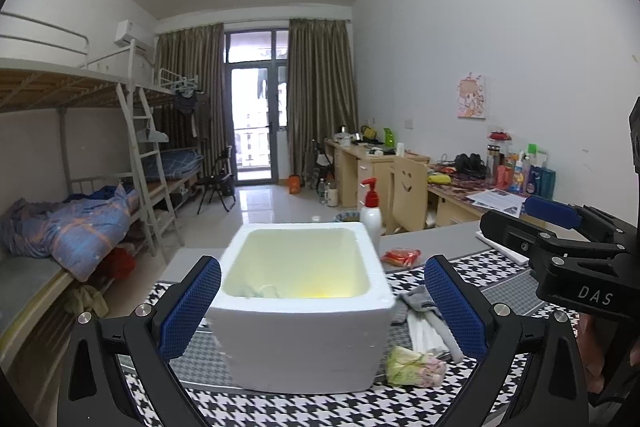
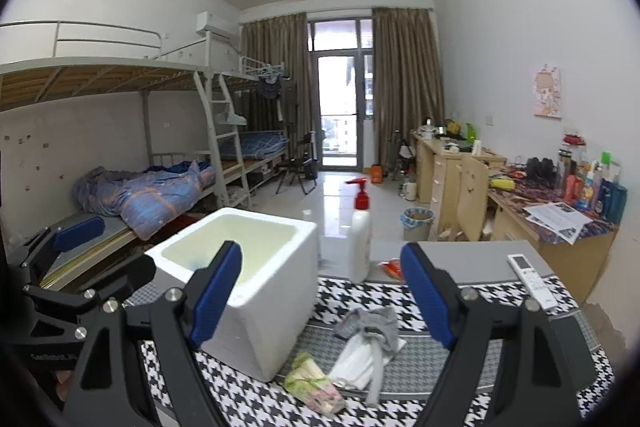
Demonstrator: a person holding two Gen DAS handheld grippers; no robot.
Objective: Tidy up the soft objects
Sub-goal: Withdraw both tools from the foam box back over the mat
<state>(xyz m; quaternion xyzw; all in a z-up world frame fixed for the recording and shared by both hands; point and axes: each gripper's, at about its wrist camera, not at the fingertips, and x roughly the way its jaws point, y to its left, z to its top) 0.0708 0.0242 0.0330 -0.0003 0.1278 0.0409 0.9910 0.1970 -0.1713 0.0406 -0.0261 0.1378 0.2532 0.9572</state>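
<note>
A white foam box [image 1: 300,323] stands on the houndstooth cloth; it also shows in the right wrist view [image 2: 256,291]. Some soft cloth lies in its bottom [image 1: 260,291]. To its right lie a grey sock [image 1: 420,301] [image 2: 370,323], a white folded cloth [image 2: 358,361] and a green-pink bundle [image 1: 414,367] [image 2: 314,383]. My left gripper [image 1: 322,311] is open, its blue pads either side of the box. My right gripper [image 2: 320,295] is open and empty above the soft items.
A white pump bottle with red top [image 2: 360,239] stands behind the box, a red packet [image 1: 401,257] beside it. A white remote [image 2: 532,281] lies at the table's right. Bunk beds stand left, desks along the right wall.
</note>
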